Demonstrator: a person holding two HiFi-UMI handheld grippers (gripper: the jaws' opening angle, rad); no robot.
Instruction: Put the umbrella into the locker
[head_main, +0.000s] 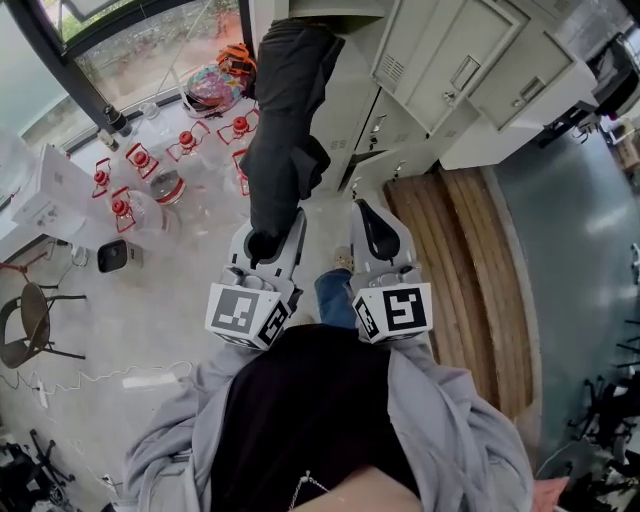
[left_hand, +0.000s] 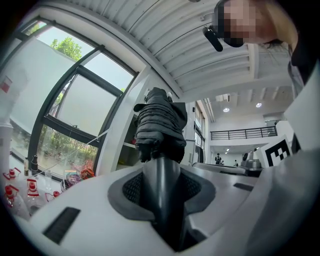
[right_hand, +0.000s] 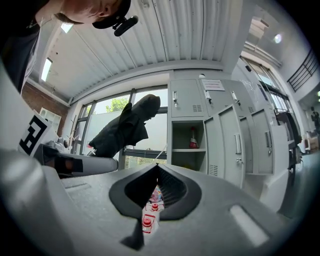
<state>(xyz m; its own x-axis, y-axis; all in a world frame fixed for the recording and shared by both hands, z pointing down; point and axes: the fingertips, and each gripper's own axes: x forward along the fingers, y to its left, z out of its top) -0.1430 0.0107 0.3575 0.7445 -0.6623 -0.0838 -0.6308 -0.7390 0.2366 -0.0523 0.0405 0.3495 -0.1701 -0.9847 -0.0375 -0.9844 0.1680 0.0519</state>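
Note:
A folded black umbrella (head_main: 285, 120) sticks out level from my left gripper (head_main: 268, 240), which is shut on its dark handle (left_hand: 162, 190). In the left gripper view the bunched canopy (left_hand: 160, 125) fills the space just past the jaws. My right gripper (head_main: 375, 235) is alongside, to the right, shut with nothing between its jaws. Ahead stands a bank of grey lockers (head_main: 450, 70). The right gripper view shows one open compartment (right_hand: 189, 162), a red and white object (right_hand: 192, 137) on its shelf and its door (right_hand: 225, 145) swung to the right. The umbrella (right_hand: 125, 127) hangs left of that opening.
Several red-capped clear containers (head_main: 140, 160) stand on the floor by the window at the left. A colourful bundle (head_main: 210, 85) lies near them. A black chair (head_main: 30, 325) is at the far left. Wooden planks (head_main: 470, 270) run along the floor on the right, in front of the lockers.

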